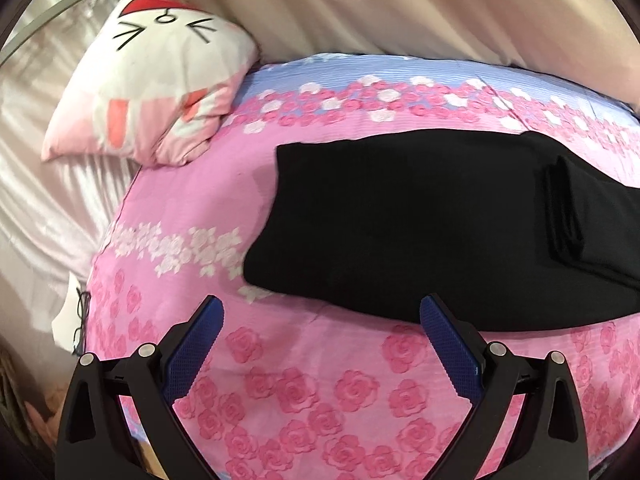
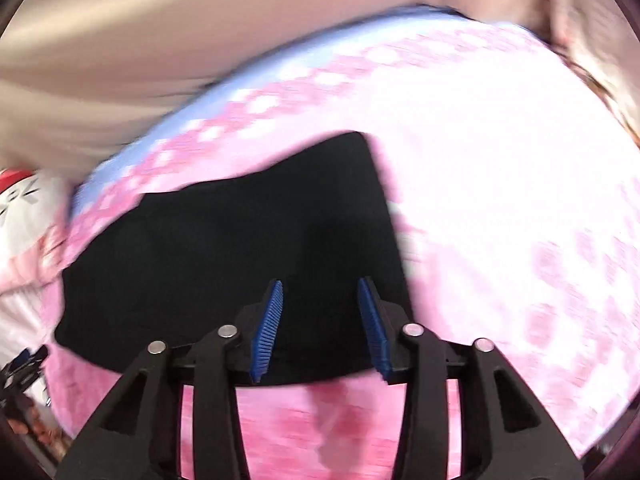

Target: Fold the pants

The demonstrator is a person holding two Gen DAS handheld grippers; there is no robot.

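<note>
Black pants [image 1: 400, 220] lie flat on a pink rose-print bed cover [image 1: 300, 392], with a folded-over layer [image 1: 580, 208] at their right end. My left gripper [image 1: 320, 312] is open and empty, just in front of the pants' near edge. In the right wrist view, which is motion-blurred, the same pants [image 2: 224, 248] fill the middle. My right gripper [image 2: 320, 292] is open and empty, over the pants' near right part with black cloth showing between its fingers.
A white and pink cat-face pillow [image 1: 160, 80] lies at the far left of the bed and shows at the left edge of the right wrist view [image 2: 20, 208]. A beige curtain [image 1: 400, 4] hangs behind the bed. The bed cover's left edge [image 1: 92, 280] drops off.
</note>
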